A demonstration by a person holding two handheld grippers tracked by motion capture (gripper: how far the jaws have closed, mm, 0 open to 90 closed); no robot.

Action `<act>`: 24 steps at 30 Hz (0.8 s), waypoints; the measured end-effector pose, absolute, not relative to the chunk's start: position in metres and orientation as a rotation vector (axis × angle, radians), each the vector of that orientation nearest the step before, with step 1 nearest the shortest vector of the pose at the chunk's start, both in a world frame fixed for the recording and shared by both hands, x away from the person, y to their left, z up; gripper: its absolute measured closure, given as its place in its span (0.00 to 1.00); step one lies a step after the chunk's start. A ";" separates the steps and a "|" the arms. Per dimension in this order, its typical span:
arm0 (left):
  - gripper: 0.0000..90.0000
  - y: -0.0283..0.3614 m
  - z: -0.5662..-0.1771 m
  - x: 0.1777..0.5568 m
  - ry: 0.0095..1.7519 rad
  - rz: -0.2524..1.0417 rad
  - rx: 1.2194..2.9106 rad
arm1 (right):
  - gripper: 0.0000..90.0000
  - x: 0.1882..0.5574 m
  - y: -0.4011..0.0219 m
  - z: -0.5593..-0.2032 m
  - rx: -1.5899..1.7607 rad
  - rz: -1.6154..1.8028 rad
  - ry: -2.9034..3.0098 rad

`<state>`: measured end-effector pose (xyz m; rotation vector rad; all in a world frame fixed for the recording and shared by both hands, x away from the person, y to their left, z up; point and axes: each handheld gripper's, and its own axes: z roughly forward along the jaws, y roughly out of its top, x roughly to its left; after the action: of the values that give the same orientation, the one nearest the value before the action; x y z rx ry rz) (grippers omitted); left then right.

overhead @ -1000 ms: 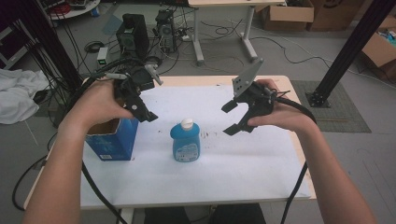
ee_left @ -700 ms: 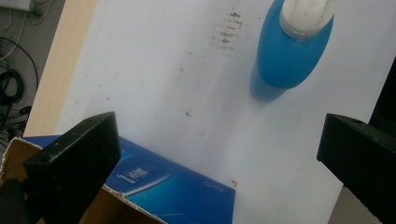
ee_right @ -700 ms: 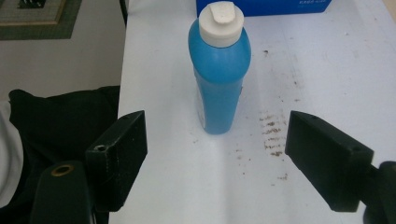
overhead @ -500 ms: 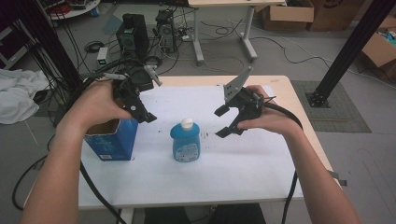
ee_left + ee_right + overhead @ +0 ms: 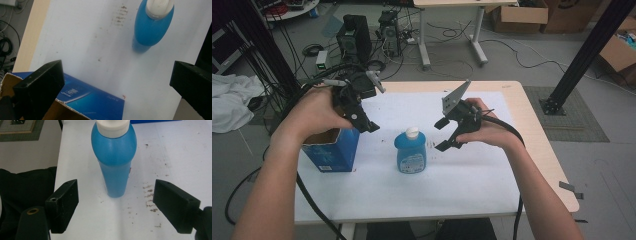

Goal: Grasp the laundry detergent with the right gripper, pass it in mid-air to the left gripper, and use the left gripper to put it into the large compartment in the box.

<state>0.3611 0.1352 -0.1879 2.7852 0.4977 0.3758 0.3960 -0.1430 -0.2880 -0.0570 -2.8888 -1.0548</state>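
Standing upright near the middle of the white tabletop [image 5: 472, 175], a blue bottle [image 5: 410, 151] with a white cap touches neither gripper. The right gripper [image 5: 445, 135] hangs just beside it on the side toward the right edge, jaws spread wide and aimed at the bottle. The left gripper [image 5: 366, 122] hovers above an open blue box [image 5: 331, 150] near the left edge, its jaws also wide apart and holding nothing.

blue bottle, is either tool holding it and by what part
Nothing is held. The blue bottle stands free on the table; the right tool is open beside it, and the left tool is open above the box.
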 end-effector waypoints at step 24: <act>0.00 0.140 -0.190 0.359 0.497 0.366 2.786 | 0.23 0.402 -0.114 -0.317 -0.051 -1.064 -2.860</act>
<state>0.3591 0.1395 -0.1904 2.7859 0.4969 0.3664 0.4016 -0.1135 -0.3173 -0.0513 -2.8597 -1.0643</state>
